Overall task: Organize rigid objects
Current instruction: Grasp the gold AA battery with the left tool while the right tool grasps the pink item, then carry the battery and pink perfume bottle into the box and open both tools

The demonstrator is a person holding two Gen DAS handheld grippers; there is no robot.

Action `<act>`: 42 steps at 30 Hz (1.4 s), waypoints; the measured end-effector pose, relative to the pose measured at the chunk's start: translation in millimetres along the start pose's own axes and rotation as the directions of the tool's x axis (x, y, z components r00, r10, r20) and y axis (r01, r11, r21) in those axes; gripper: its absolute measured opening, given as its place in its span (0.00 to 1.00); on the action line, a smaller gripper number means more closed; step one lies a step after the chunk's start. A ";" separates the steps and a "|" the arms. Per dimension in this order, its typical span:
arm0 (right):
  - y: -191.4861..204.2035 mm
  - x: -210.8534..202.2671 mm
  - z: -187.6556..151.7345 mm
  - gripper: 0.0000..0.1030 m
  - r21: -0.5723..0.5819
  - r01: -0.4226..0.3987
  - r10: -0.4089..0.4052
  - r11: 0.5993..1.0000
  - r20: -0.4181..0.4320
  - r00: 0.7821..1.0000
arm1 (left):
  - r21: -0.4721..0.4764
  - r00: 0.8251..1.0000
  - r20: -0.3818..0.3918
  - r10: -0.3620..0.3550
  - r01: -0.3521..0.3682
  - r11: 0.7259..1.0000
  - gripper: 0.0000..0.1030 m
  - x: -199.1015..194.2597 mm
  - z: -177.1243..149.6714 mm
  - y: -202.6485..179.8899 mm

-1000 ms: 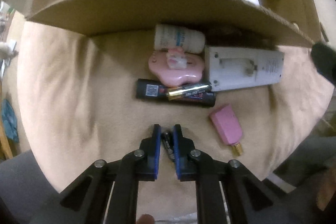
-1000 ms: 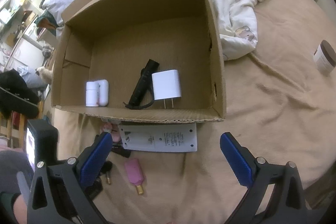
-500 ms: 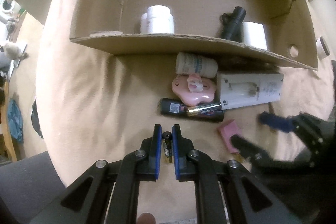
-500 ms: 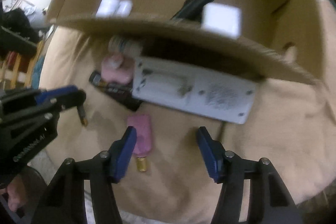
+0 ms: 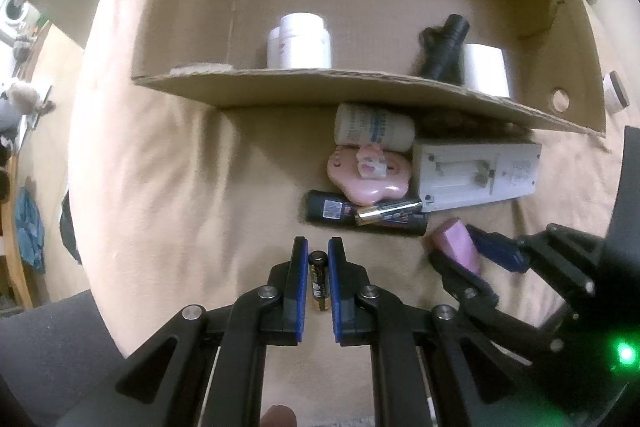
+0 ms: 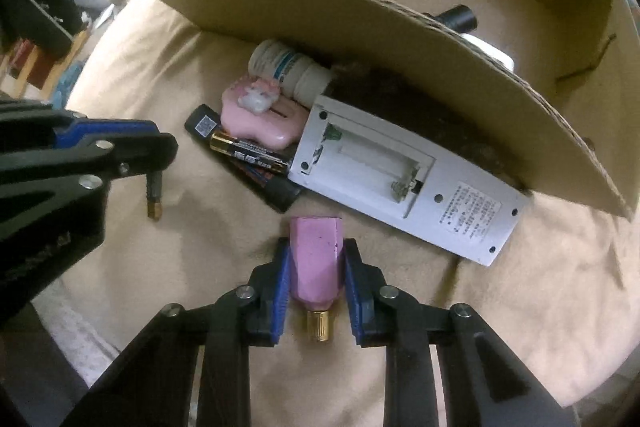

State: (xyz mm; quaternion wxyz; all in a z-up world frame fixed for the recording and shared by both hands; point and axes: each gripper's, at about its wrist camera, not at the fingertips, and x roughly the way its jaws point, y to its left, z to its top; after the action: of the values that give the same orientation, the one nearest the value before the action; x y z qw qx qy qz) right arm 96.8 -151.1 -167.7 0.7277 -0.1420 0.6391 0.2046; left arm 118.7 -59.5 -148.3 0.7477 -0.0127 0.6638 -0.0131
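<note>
My left gripper (image 5: 318, 247) is shut on a black and gold battery (image 5: 319, 275), held a little above the tan blanket; in the right wrist view that battery (image 6: 154, 195) hangs below its fingers. My right gripper (image 6: 316, 247) points down at the blanket, its jaws closing on a pink bottle (image 6: 316, 259) with a gold cap, pads pressing its sides. Behind lie a white remote (image 6: 404, 179) with its battery bay open, a second battery (image 6: 252, 153), a black device (image 5: 328, 209), a pink flower-shaped case (image 5: 368, 175) and a white bottle (image 5: 374, 133).
An open cardboard box (image 5: 360, 83) stands just behind the pile, its near wall overhanging the pile. Inside are white jars (image 5: 304, 45), a black flashlight (image 5: 444, 47) and a white charger (image 5: 486, 67). A small jar (image 5: 614, 93) sits to its right. The blanket spreads bare to the left.
My right gripper swung down from over the box to the pink bottle and closed on it. My left gripper rose slightly with the battery, bringing the box's inside into view.
</note>
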 end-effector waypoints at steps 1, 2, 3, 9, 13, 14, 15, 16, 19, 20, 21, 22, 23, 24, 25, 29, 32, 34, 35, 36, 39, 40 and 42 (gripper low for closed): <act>-1.3 -2.5 -0.7 0.25 0.004 -0.008 0.008 1.000 0.003 1.000 | 0.006 1.000 0.003 0.001 -0.001 1.000 0.09 0.3 -0.9 -1.3; -4.1 -5.2 -1.8 0.25 0.008 -0.013 0.013 1.000 0.005 1.000 | 0.011 1.000 0.006 0.001 -0.001 1.000 0.09 -0.3 -1.8 -2.0; -12.7 -8.9 -2.1 0.25 0.013 -0.016 0.016 1.000 0.008 1.000 | 0.014 1.000 0.010 -0.001 0.001 1.000 0.09 -1.4 -2.3 -2.5; -30.1 -26.0 -14.0 0.25 0.045 -0.007 0.006 0.999 0.023 1.000 | 0.026 1.000 0.026 -0.010 0.009 1.000 0.09 -4.9 -7.5 0.6; -38.3 -53.8 -27.6 0.25 0.109 -0.048 0.039 0.993 0.082 0.996 | 0.047 0.997 0.081 -0.016 0.012 0.999 0.09 -30.4 -3.8 1.0; -41.6 -63.5 -29.8 0.25 0.119 -0.052 0.040 0.992 0.103 0.994 | 0.055 0.994 0.105 -0.017 0.011 0.998 0.09 -40.6 -2.6 0.9; -44.4 -73.1 -31.7 0.25 0.124 -0.058 0.042 0.991 0.125 0.991 | 0.061 0.991 0.134 -0.014 0.006 0.998 0.09 -51.3 -1.5 1.4; -47.6 -83.6 -33.4 0.25 0.129 -0.066 0.047 0.989 0.148 0.988 | 0.067 0.985 0.170 -0.012 0.001 0.998 0.09 -64.4 -0.4 2.3; -54.8 -110.1 -33.6 0.25 0.149 -0.088 0.054 0.985 0.217 0.975 | 0.072 0.968 0.252 -0.008 -0.011 0.997 0.09 -93.8 1.0 6.5; -57.6 -118.0 -32.5 0.25 0.159 -0.086 0.046 0.984 0.241 0.969 | 0.072 0.962 0.271 -0.008 -0.012 0.997 0.09 -102.4 2.3 8.3; -60.0 -125.1 -30.0 0.25 0.168 -0.084 0.037 0.982 0.264 0.964 | 0.072 0.958 0.287 -0.011 -0.010 0.997 0.09 -109.0 2.6 10.7; -62.8 -134.3 -28.1 0.25 0.176 -0.082 0.028 0.981 0.292 0.956 | 0.071 0.953 0.301 -0.016 -0.006 0.997 0.09 -117.1 5.8 11.5; -61.2 -138.3 -23.7 0.25 0.182 -0.080 0.019 0.980 0.313 0.950 | 0.068 0.948 0.317 -0.025 0.004 0.998 0.09 -125.3 8.6 12.8; -62.4 -144.2 -20.2 0.25 0.187 -0.074 0.008 0.980 0.332 0.943 | 0.065 0.942 0.334 -0.036 0.015 0.998 0.09 -131.9 10.6 14.1; -65.4 -150.6 -14.4 0.25 0.191 -0.062 -0.008 0.980 0.349 0.937 | 0.066 0.936 0.350 -0.041 0.019 0.998 0.09 -137.2 13.7 14.0; -79.7 -169.1 6.6 0.25 0.210 -0.067 -0.024 0.975 0.403 0.915 | 0.081 0.918 0.395 -0.037 0.005 0.997 0.09 -147.7 27.9 11.6; -87.9 -169.2 29.6 0.25 0.209 -0.059 -0.035 0.976 0.419 0.907 | 0.083 0.912 0.411 -0.019 -0.017 0.996 0.09 -144.1 45.8 8.1; -91.2 -165.6 41.2 0.25 0.202 -0.043 -0.049 0.978 0.426 0.903 | 0.080 0.905 0.425 0.002 -0.040 0.996 0.09 -137.6 57.3 6.9; -93.3 -162.6 47.6 0.25 0.198 -0.038 -0.051 0.980 0.427 0.903 | 0.078 0.903 0.430 0.009 -0.047 0.996 0.09 -133.0 63.6 7.5; -95.2 -158.5 52.2 0.25 0.197 -0.038 -0.051 0.980 0.427 0.903 | 0.075 0.904 0.428 0.021 -0.058 0.996 0.09 -125.5 70.4 6.9; -100.5 -139.4 62.1 0.25 0.208 -0.033 -0.057 0.978 0.412 0.909 | 0.083 0.926 0.379 0.000 -0.034 0.996 0.09 -102.7 82.0 5.9; -102.3 -131.5 61.5 0.25 0.220 -0.040 -0.053 0.975 0.403 0.914 | 0.084 0.931 0.366 -0.008 -0.024 0.996 0.09 -94.9 84.8 6.4; -105.1 -115.4 57.0 0.25 0.247 -0.068 -0.033 0.967 0.384 0.923 | 0.087 0.933 0.360 -0.001 -0.032 0.996 0.09 -84.4 86.8 7.3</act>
State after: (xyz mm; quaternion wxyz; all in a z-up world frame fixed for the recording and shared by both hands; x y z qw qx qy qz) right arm 185.4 -229.9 -51.3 0.8492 0.0016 0.5060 0.1510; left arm 195.0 -49.0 -54.5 0.8563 0.0246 0.5147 -0.0351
